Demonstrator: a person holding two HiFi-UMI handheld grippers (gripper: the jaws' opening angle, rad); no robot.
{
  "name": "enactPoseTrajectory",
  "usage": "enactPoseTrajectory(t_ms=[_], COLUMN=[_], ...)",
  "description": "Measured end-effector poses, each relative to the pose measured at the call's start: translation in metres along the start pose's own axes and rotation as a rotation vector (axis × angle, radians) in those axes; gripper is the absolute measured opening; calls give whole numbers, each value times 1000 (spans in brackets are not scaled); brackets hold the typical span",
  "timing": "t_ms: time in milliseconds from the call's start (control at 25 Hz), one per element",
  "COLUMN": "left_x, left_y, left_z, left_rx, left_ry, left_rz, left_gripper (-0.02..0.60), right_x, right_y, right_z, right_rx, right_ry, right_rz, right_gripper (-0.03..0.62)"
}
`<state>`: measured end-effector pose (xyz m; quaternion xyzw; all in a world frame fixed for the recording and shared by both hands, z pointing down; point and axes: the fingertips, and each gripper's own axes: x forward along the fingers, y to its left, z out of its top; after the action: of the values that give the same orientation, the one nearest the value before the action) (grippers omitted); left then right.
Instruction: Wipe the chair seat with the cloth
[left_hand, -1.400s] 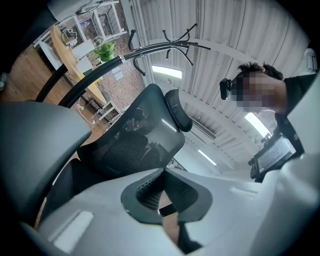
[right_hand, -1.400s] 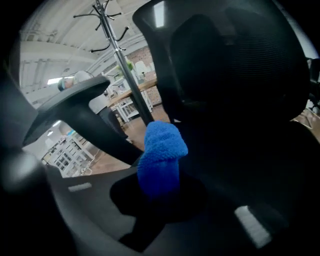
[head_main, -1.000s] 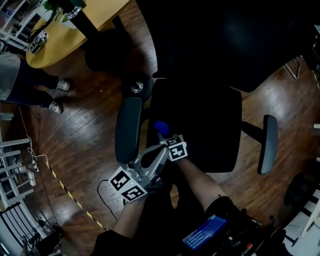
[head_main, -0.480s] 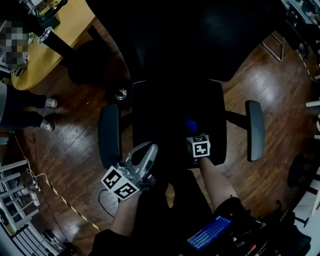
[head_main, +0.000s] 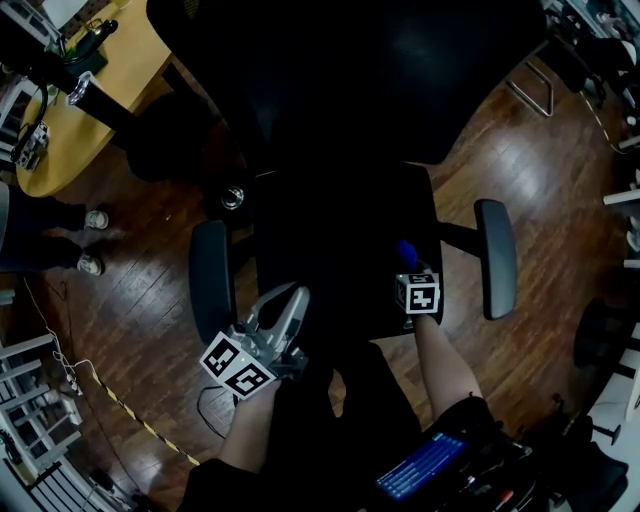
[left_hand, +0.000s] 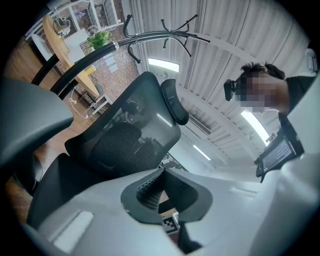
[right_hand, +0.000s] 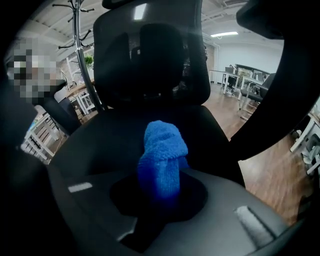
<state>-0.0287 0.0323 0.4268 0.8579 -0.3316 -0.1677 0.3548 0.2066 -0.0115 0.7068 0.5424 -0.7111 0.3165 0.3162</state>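
right gripper (head_main: 409, 264): clenched on the blue cloth (head_main: 406, 251); its own view shows the jaws pinching the cloth's lower end (right_hand: 161, 186)
blue cloth (right_hand: 163, 148): bunched terry roll, sticks out past the jaw tips toward the backrest (right_hand: 150, 55); sits over the chair seat (head_main: 340, 250) at about 4 o'clock of the seat, near its right front edge. Contact with the seat: can't tell
left gripper (head_main: 291, 297): jaws closed tip to tip, nothing between them (left_hand: 162, 173); held off the seat's front-left corner, at 7 o'clock of the seat, tilted up toward the backrest (left_hand: 125, 140)
chair seat (right_hand: 100, 145): black, frame centre in head view; only the cloth is over it
backrest (head_main: 330, 70): black mesh with headrest, at 12 o'clock of the seat
left armrest (head_main: 212, 280): at 9 o'clock of the seat, just beside the left gripper
right armrest (head_main: 496, 258): at 3 o'clock of the seat, apart from the right gripper
yellow table (head_main: 70, 130): at 10 o'clock in head view, well apart from the chair
bystander's shoes (head_main: 90, 240): at 9 o'clock on the wood floor (head_main: 150, 330), beside the table
lit screen (head_main: 420, 465): at 5 o'clock, at the operator's waist
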Motion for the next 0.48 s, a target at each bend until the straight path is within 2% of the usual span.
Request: enactPoseTrajectory(t_ms=[280, 360, 480], left_x=[-1, 0, 4], left_y=[5, 6, 10], left_z=[7, 9, 9], left_rx=[-11, -12, -22], left_ry=[-15, -14, -16], left_rz=[9, 7, 5], left_gripper=[-8, -8, -8], right_x=[-2, -1, 10], right_y=[-2, 7, 30], right_z=[3, 21, 65], right_rx=[25, 48, 18], right_ry=[19, -17, -82], right_rz=[-9, 5, 65], right_gripper=[40, 40, 40])
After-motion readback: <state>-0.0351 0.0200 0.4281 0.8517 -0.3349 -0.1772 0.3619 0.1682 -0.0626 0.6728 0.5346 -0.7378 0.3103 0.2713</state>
